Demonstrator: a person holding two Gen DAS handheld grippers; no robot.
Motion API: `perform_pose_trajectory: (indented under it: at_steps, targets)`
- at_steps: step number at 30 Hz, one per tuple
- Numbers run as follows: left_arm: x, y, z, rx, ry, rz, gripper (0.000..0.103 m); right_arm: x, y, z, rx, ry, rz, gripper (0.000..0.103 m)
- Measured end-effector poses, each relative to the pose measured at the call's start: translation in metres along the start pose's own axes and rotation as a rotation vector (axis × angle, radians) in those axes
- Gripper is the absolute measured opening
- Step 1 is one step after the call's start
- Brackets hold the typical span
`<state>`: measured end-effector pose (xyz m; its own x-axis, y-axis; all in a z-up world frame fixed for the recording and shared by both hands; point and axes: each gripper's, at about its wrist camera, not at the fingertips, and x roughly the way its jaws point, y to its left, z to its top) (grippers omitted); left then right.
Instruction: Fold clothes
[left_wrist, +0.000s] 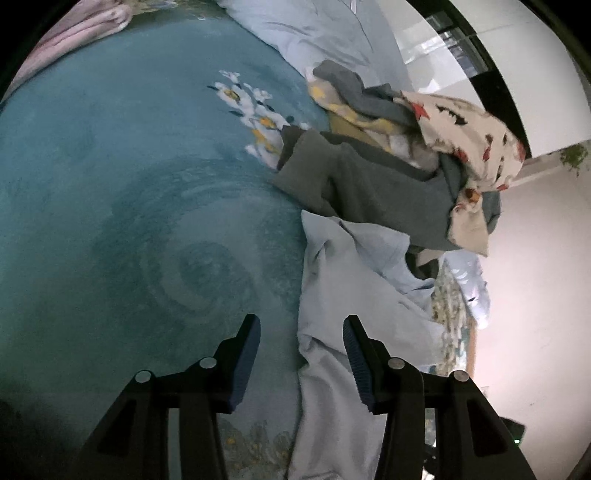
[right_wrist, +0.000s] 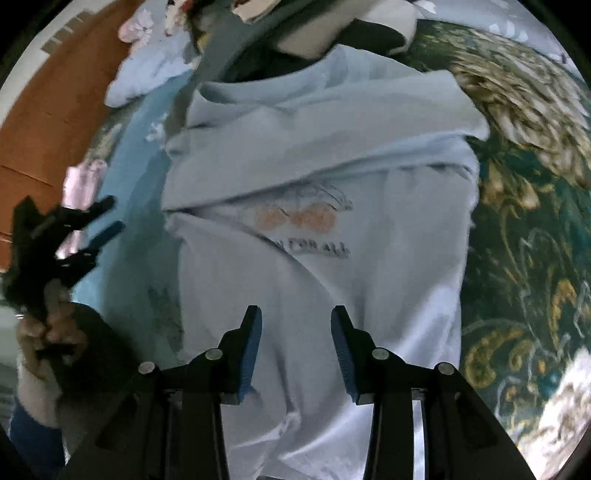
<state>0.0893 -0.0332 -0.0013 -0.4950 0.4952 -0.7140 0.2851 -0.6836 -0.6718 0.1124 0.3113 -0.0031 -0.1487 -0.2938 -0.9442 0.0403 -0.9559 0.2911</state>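
Note:
A pale blue T-shirt (right_wrist: 317, 177) with orange fruit and dark lettering lies spread on the bed, one part folded over across its upper half. My right gripper (right_wrist: 296, 314) hovers open above its lower middle, nothing between the fingers. In the left wrist view the same pale blue T-shirt (left_wrist: 343, 288) lies crumpled at the right. My left gripper (left_wrist: 301, 323) stands open over its left edge and the teal bedspread (left_wrist: 129, 203), holding nothing. The left gripper (right_wrist: 105, 218) also shows at the left of the right wrist view, held by a hand (right_wrist: 48, 325).
A heap of unfolded clothes lies beyond the shirt: a grey garment (left_wrist: 373, 188), a cream star-print piece (left_wrist: 476, 136) and a yellow-patterned one (left_wrist: 354, 114). A pale blue pillow (left_wrist: 325, 33) and pink fabric (left_wrist: 81, 29) sit at the far side. A wooden headboard (right_wrist: 55, 103) borders the bed.

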Motion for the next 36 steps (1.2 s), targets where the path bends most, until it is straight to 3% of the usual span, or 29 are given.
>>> perform_pose_trajectory:
  at_steps: [6, 9, 13, 17, 21, 24, 32, 35, 36]
  targets:
    - [-0.013, -0.002, -0.006, 0.023, 0.067, -0.035, 0.051, -0.046, -0.037, -0.034, 0.188, -0.049, -0.147, 0.04]
    - [-0.019, -0.001, -0.013, 0.051, 0.138, -0.012, 0.051, -0.071, -0.05, -0.051, 0.285, -0.109, -0.163, 0.04]
    - [-0.011, -0.004, -0.032, 0.095, 0.3, -0.006, 0.053, -0.07, -0.067, -0.071, 0.401, -0.174, -0.14, 0.042]
    - [0.031, -0.035, -0.066, 0.221, 0.512, 0.084, 0.053, -0.051, -0.085, -0.094, 0.478, -0.151, -0.124, 0.042]
    - [0.068, -0.066, -0.1, 0.395, 0.641, 0.221, 0.053, -0.046, -0.102, -0.087, 0.449, -0.12, -0.128, 0.042]
    - [0.091, -0.067, -0.119, 0.433, 0.735, 0.327, 0.053, -0.035, -0.101, -0.085, 0.407, -0.093, -0.106, 0.042]
    - [0.094, -0.072, -0.136, 0.434, 0.774, 0.366, 0.05, -0.007, -0.101, -0.08, 0.294, -0.021, -0.047, 0.042]
    - [0.097, -0.077, -0.149, 0.456, 0.808, 0.384, 0.039, 0.004, -0.101, -0.078, 0.252, 0.007, -0.025, 0.042]
    - [0.098, -0.078, -0.152, 0.463, 0.812, 0.395, 0.032, 0.006, -0.1, -0.078, 0.238, 0.015, -0.023, 0.042]
